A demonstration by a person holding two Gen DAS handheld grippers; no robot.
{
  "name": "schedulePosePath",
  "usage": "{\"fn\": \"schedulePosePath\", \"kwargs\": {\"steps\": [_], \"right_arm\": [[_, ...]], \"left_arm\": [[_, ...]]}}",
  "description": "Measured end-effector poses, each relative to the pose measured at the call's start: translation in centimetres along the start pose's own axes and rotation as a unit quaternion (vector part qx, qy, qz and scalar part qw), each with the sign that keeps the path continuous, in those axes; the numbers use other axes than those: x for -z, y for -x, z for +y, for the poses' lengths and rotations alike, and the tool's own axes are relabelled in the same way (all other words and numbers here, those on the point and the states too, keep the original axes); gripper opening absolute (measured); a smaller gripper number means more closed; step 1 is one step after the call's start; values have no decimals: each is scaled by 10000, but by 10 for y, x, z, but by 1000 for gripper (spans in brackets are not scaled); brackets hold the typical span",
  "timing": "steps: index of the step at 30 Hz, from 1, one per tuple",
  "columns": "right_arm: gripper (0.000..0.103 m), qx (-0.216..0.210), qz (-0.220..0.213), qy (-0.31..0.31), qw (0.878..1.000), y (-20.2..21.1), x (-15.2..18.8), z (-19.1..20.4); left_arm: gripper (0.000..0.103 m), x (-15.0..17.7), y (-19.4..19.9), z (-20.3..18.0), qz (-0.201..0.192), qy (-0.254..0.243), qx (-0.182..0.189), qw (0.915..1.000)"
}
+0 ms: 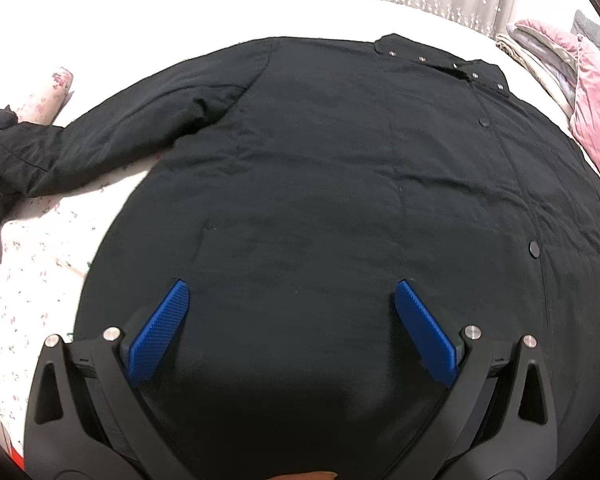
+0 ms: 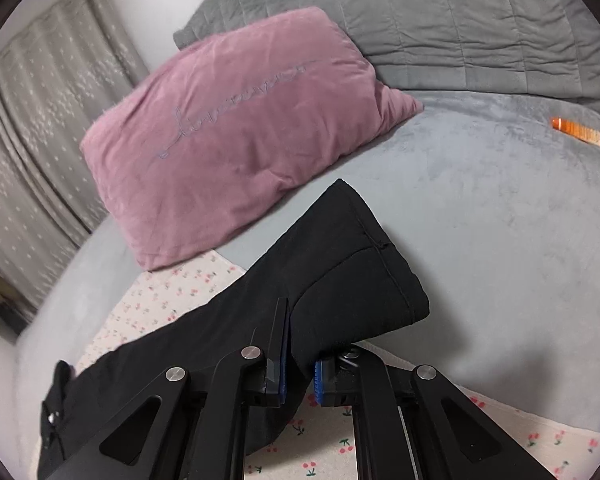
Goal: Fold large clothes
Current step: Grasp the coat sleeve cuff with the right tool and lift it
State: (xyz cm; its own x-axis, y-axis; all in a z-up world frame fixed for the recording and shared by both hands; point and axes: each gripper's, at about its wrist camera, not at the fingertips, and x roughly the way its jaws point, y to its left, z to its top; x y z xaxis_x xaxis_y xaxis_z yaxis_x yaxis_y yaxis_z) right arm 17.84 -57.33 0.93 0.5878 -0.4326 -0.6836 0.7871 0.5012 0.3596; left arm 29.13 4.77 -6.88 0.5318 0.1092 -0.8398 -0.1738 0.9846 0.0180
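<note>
The black coat [image 1: 320, 184] lay spread front-up on the bed [image 1: 40, 280], its collar toward one o'clock in the left wrist view and one sleeve stretched out toward nine o'clock. The left gripper [image 1: 292, 300] hung over the coat's lower part with its blue pads [image 1: 162, 328] wide apart, grasping nothing. The right gripper [image 2: 300, 344] was clenched on the other sleeve [image 2: 340, 264] near its cuff, which pointed toward twelve o'clock. A pink pillow [image 2: 236, 136] lay at eleven o'clock, a grey quilt [image 2: 460, 20] beyond it.
</note>
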Motion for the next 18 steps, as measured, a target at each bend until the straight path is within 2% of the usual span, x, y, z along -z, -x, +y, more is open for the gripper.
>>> {"fn": "schedulePosePath", "kwargs": {"steps": [4,8,11,15,18], "right_arm": [[8,-219,-391,122,9989,28,-3,19],[8,-442,-732,753,9935,60,1,69],[8,-774,-867,1049,9877,81,9,105],[8,-1289,-1044,1760,9703,110,38,169],[8,-1741,-1106,2466,9469,131,76,227]], "left_arm": [[103,-2,6,3,-120,-6,-32,9999],[103,-3,5,5,-70,-14,-130,9999],[103,-4,5,9,-11,23,-90,10000],[103,-7,9,19,-8,137,-2,9999],[103,-11,12,35,9,372,110,9992]]}}
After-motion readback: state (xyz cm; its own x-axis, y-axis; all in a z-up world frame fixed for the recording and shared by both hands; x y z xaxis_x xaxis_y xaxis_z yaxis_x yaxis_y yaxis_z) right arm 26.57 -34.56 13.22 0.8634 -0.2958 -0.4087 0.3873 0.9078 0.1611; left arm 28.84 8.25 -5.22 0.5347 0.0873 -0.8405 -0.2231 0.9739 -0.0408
